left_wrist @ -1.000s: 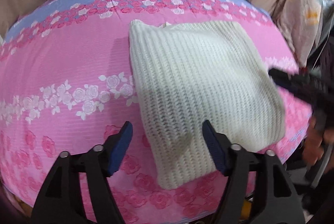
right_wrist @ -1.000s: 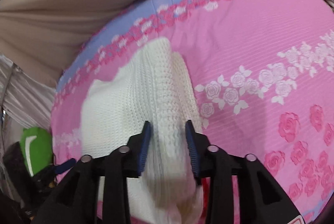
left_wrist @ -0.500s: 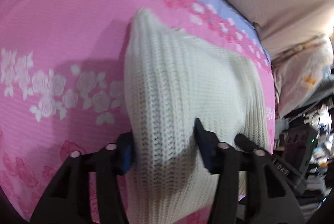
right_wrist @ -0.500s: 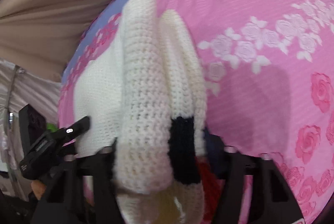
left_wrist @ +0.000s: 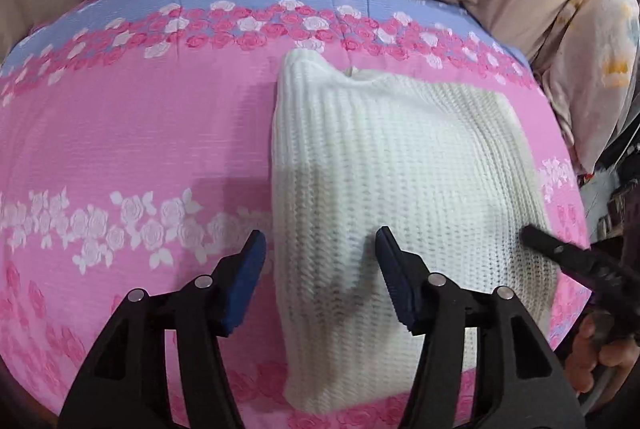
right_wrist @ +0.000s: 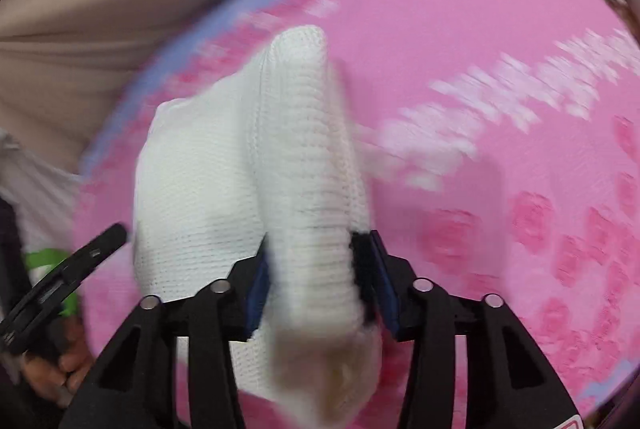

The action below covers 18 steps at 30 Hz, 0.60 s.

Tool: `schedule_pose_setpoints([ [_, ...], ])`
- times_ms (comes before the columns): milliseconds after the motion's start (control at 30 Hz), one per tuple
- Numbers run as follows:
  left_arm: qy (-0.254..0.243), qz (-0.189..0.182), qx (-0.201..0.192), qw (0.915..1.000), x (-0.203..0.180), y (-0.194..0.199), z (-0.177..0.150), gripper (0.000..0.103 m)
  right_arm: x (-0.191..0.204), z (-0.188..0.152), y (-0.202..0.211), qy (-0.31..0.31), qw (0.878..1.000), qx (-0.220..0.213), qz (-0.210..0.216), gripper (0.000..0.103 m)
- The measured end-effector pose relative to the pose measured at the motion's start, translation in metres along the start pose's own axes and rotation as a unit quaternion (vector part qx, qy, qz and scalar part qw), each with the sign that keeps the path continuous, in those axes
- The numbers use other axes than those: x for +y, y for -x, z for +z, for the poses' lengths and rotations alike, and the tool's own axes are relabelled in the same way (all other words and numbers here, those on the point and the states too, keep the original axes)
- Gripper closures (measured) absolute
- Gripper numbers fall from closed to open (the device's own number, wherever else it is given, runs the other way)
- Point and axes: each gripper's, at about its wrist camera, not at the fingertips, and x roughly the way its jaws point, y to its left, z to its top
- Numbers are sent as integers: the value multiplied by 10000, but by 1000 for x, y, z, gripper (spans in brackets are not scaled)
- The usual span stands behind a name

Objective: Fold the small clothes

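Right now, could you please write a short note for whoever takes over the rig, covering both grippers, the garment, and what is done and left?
Left gripper: open, empty, its fingers astride the near left edge of the white knit garment.
Right gripper: shut on a bunched fold at the garment's edge, lifting it off the bed; this view is motion-blurred.
The garment lies as a roughly rectangular folded pad on the pink floral bedsheet, towards its right side.
Done: at least one fold seems to be in.
Left: probably lay the lifted edge across, release, and smooth flat.
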Motion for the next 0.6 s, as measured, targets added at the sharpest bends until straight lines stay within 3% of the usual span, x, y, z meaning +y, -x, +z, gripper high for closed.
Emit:
schedule_pose_setpoints([
  [67, 14, 113, -9, 9999, -2, 6, -7, 43, 3, 0, 25, -130, 9982, -343, 478, 58],
  [133, -5, 245, 50, 9997, -3, 1, -9, 43, 14, 4, 45, 140, 9966, -609, 532, 56],
  [200, 39, 377, 91, 9992, -2, -5, -13, 41, 26, 11, 46, 496, 9955, -617, 520, 56],
  [267, 91, 439, 88, 9990, -3, -5, -14, 40, 33, 16, 22, 730, 9959, -362, 390, 57],
  [333, 67, 536, 72, 9985, -6, -3, -12, 40, 24, 21, -5, 788, 9968, -20, 89, 76],
  [400, 60, 610, 58, 9981, -9, -1, -11, 40, 23, 30, -6, 766, 9967, -34, 270, 85],
  [500, 114, 701, 74, 9974, -12, -2, -11, 40, 37, 43, 30, 955, 9922, -484, 643, 86],
  [600, 127, 764, 107, 9969, -13, -5, -12, 35, 38, 44, 27, 1069, 9915, -423, 605, 85],
])
